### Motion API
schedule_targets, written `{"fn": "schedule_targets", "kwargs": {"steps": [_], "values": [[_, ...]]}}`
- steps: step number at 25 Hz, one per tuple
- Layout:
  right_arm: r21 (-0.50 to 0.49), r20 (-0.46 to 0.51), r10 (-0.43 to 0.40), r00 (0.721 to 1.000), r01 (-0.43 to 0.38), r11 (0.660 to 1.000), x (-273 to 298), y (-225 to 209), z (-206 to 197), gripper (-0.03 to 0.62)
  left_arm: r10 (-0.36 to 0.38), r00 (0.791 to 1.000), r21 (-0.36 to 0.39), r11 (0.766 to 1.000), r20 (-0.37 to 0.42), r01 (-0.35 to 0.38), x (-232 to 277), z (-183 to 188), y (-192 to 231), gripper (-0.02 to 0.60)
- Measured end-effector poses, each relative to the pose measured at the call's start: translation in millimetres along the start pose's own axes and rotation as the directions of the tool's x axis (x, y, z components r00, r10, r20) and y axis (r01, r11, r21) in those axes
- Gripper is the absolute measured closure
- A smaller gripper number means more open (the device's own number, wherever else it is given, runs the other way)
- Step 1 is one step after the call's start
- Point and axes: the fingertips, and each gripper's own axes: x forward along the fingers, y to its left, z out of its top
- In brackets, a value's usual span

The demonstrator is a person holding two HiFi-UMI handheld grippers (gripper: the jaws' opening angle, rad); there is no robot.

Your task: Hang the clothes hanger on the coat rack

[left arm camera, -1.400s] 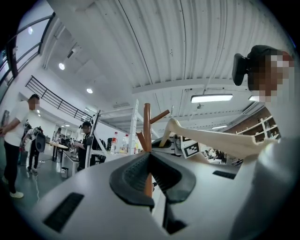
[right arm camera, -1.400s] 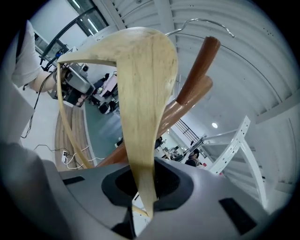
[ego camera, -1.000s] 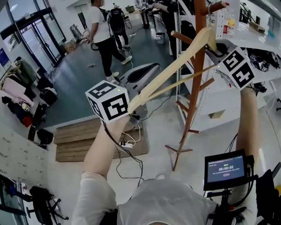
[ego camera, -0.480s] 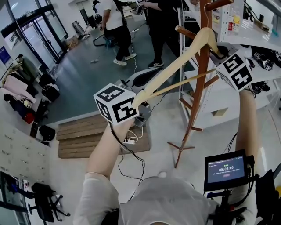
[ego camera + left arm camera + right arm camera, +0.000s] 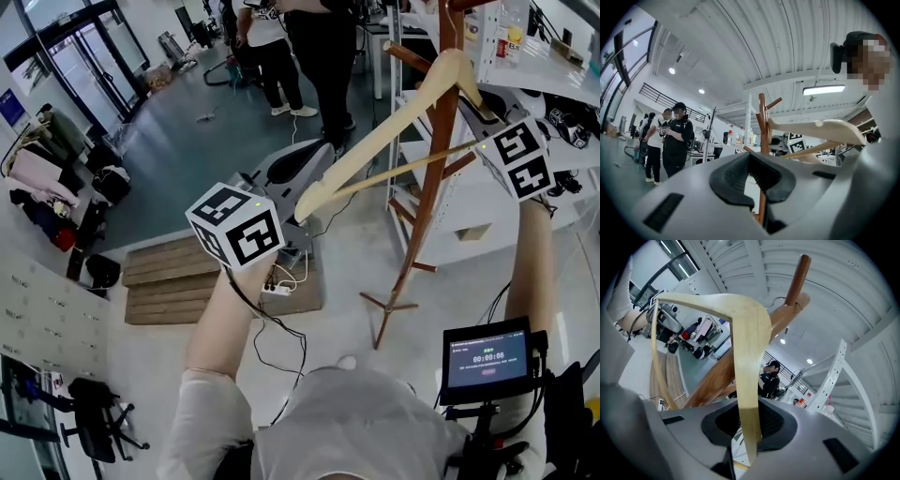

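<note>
A pale wooden hanger [image 5: 375, 150] slants up from lower left to upper right, its top beside the brown coat rack [image 5: 427, 206]. My right gripper [image 5: 483, 133] is shut on the hanger's right arm, which runs down between the pads in the right gripper view [image 5: 747, 343]. There the rack's pole [image 5: 717, 376] stands just behind the hanger. My left gripper [image 5: 284, 223] sits below the hanger's left end, jaws together with nothing between them. In the left gripper view the hanger [image 5: 825, 129] and the rack [image 5: 762, 122] lie ahead, beyond the gripper [image 5: 761, 197].
People [image 5: 314, 47] stand at the back. A white shelf unit [image 5: 553, 80] is right of the rack. On the floor are a wooden pallet [image 5: 159, 281], a power strip with cables [image 5: 277, 289] and a white machine [image 5: 291, 169]. A small screen [image 5: 486, 356] stands at lower right.
The left gripper has sunk a little and now sits apart from the hanger's left end. The hanger stays in the right gripper, against the rack. The people at the back have walked nearer.
</note>
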Motion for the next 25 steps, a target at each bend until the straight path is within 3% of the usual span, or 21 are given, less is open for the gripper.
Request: {"fn": "schedule_targets", "kwargs": {"steps": [4,9,11,14,21,25], "values": [[0.012,0.023,-0.029,0.999,0.028,1.0,-3,-5,-1,0.539,0.032,0.999,0.019,0.999,0.01,-0.032,-10,1,5,0.577],[0.014,0.028,-0.047,0.998,0.047,0.999,-8,-7,-6,0.48,0.103,0.995,0.072,0.992,0.018,-0.104,-25,-2,12,0.577],[0.011,0.028,-0.046,0.999,0.045,0.999,-10,-6,-8,0.428,0.123,0.992,0.074,0.989,0.022,-0.125,-33,-6,13,0.577],[0.01,0.035,-0.058,0.998,0.058,0.998,-12,-6,-9,0.416,0.151,0.988,0.057,0.987,0.022,-0.152,-44,-15,16,0.576],[0.031,0.08,-0.125,0.989,0.123,0.992,-27,-14,-5,0.416,0.174,0.984,0.082,0.982,-0.035,-0.171,-59,-47,8,0.577],[0.053,0.118,-0.17,0.978,0.164,0.985,-40,-17,-1,0.416,0.144,0.987,0.097,0.986,-0.073,-0.137,-57,-64,-7,0.577]]}}
